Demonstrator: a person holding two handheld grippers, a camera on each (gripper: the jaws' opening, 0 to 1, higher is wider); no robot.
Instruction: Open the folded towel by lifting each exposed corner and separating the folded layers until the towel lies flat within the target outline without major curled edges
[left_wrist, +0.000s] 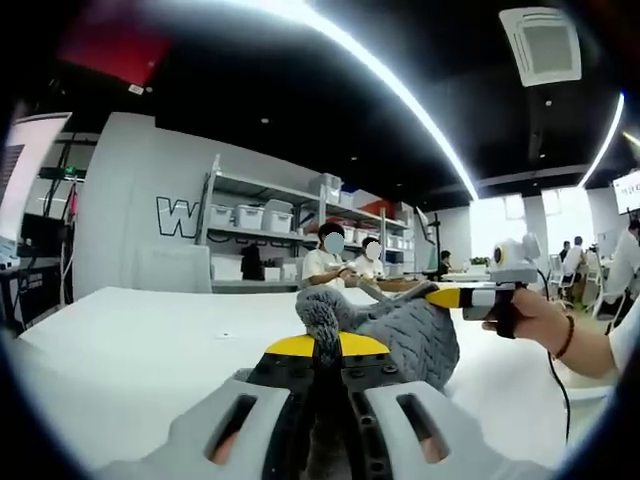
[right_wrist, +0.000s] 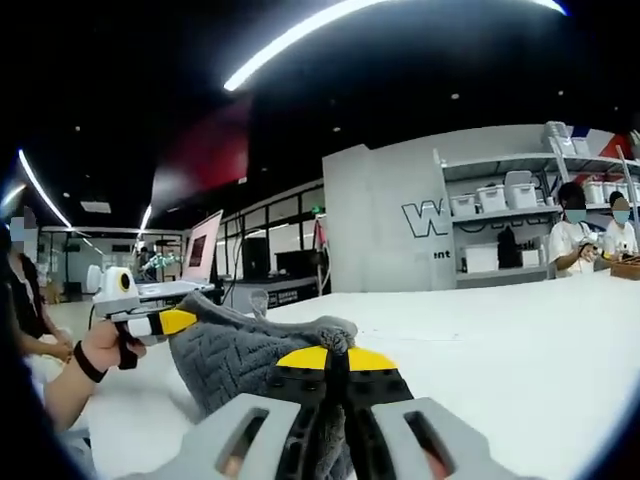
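Towel (left_wrist: 415, 335), bunched and half hidden, is clamped by both grippers (left_wrist: 318, 352) (right_wrist: 335, 362).

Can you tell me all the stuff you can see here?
towel: one, grey, held up over the table between both grippers
table: one, white, under the towel
shelves: one rack, grey, with white bins, by the far wall
people: two, seated by the shelves
laptop: one, open, on a far desk
left gripper: one, yellow-tipped, shut on the towel
right gripper: one, yellow-tipped, shut on the towel
hand: one, holding the right gripper
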